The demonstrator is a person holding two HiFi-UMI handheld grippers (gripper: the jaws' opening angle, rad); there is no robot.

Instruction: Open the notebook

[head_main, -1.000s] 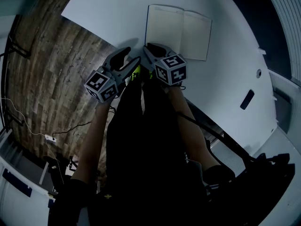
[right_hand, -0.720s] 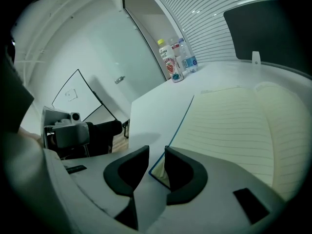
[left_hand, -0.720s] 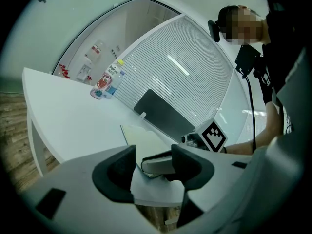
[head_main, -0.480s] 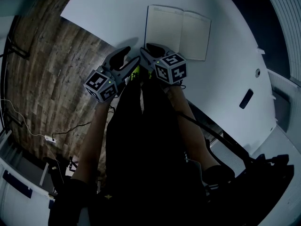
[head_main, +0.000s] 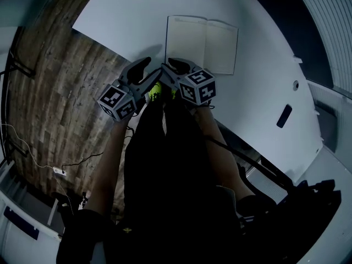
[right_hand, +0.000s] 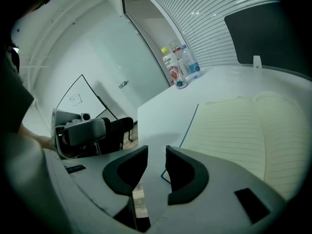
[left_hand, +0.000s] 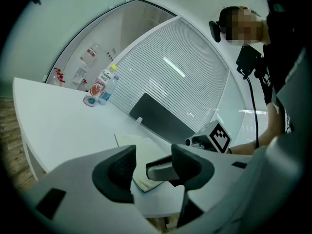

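Observation:
The notebook [head_main: 201, 43] lies open flat on the white table [head_main: 264, 65], showing two cream lined pages. In the right gripper view the notebook [right_hand: 253, 130] fills the right side, its blue cover edge showing at the left. My right gripper [head_main: 171, 66] hovers at the notebook's near left corner, and the right gripper [right_hand: 156, 167] has a narrow gap between its jaws with nothing in it. My left gripper [head_main: 149, 70] is just to its left, over the table's near edge. The left gripper [left_hand: 152, 162] is open and empty, with the notebook [left_hand: 141, 152] beyond it.
Bottles [left_hand: 100, 89] stand at the table's far corner, also the bottles [right_hand: 178, 67] in the right gripper view. A dark panel [left_hand: 158, 118] stands behind the notebook. Wooden floor [head_main: 60, 87] lies left of the table. A small dark object [head_main: 284, 116] sits on the table at right.
The head view has shifted slightly. Both grippers keep about the same place at the table's near edge, and the notebook stays open.

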